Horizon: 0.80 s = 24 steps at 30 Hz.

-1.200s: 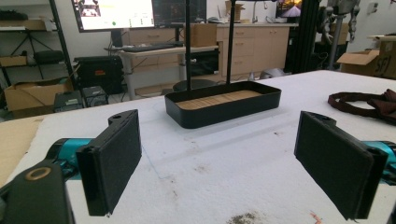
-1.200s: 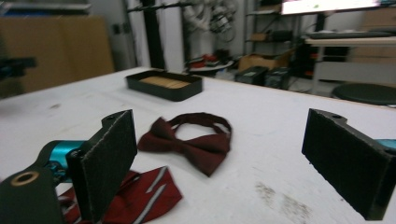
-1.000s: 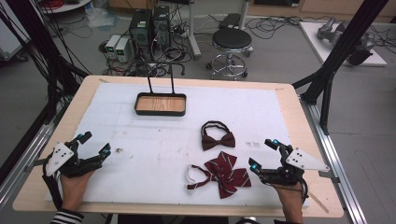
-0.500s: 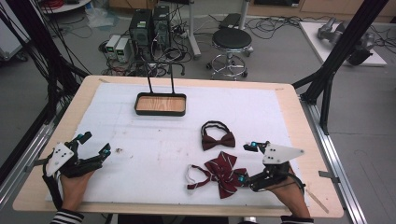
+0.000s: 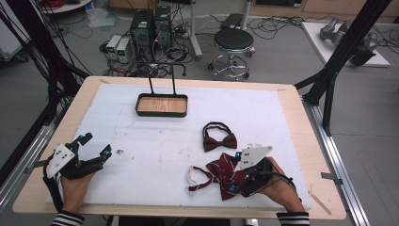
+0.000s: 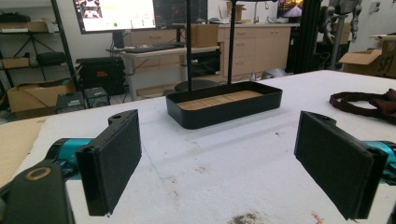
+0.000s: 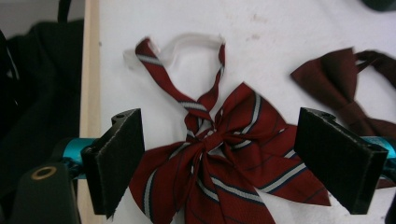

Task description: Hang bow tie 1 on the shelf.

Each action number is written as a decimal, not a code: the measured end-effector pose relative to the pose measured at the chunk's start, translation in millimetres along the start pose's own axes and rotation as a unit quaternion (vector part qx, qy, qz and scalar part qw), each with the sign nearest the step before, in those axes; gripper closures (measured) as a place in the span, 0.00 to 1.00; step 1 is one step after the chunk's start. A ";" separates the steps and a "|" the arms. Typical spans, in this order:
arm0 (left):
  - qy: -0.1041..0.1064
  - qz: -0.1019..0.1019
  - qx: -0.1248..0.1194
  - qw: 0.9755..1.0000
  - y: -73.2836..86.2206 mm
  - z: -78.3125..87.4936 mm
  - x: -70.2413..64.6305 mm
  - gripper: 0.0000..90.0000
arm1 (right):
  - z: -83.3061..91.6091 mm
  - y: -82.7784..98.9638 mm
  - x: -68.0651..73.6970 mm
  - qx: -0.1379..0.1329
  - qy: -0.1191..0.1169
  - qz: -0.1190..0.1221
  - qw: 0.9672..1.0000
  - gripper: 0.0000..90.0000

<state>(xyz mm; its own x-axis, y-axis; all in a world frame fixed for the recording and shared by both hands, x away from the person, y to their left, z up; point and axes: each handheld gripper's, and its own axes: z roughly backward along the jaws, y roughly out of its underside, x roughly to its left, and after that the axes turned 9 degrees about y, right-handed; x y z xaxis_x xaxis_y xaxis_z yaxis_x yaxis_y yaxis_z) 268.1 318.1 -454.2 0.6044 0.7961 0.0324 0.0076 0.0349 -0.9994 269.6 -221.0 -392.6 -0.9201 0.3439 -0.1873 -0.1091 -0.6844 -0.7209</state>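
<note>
A red striped bow tie (image 5: 214, 170) with a white neck loop lies on the white mat near the front edge. A plain dark red bow tie (image 5: 219, 140) lies just behind it. My right gripper (image 5: 234, 172) hangs low over the striped bow tie (image 7: 243, 140). Its jaws have just been closing a little, with the tie's knot between them, but the pads (image 7: 116, 158) stand apart from the fabric, so the right gripper (image 7: 219, 163) is open. My left gripper (image 5: 97, 143) rests at the front left, open and holding nothing (image 6: 219, 172).
A black tray (image 5: 161, 104) with a wooden floor and two upright rods stands at the back middle of the mat (image 6: 224, 105). The table's wooden front edge (image 7: 89, 70) runs close by the right gripper. A stool (image 5: 234, 40) and computers (image 5: 150, 23) stand behind the table.
My right gripper has moved left from the table's right side to above the striped bow tie. The left gripper has stayed in place.
</note>
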 end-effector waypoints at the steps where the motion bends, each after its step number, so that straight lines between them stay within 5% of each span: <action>1: 0.000 0.000 0.000 1.000 0.0 0.0 0.1 0.17 | -2.6 -0.4 0.4 0.010 -0.002 0.002 1.000 0.18; 10: -0.001 0.001 0.000 1.000 0.0 0.0 0.2 0.17 | -23.0 -4.1 1.7 0.069 -0.036 0.039 0.996 0.29; 24: -0.001 0.004 -0.002 1.000 0.1 0.2 0.7 0.17 | -42.5 -12.2 -1.2 0.131 -0.058 0.058 0.988 0.45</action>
<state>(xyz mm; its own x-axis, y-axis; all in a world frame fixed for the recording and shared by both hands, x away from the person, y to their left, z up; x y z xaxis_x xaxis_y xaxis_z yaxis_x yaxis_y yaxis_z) 268.4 318.8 -454.2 0.6026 0.7977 0.0238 0.0051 0.0260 -0.9996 287.9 -185.7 -412.0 -0.9676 0.1875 -0.1689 -0.0802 -0.8630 -0.4988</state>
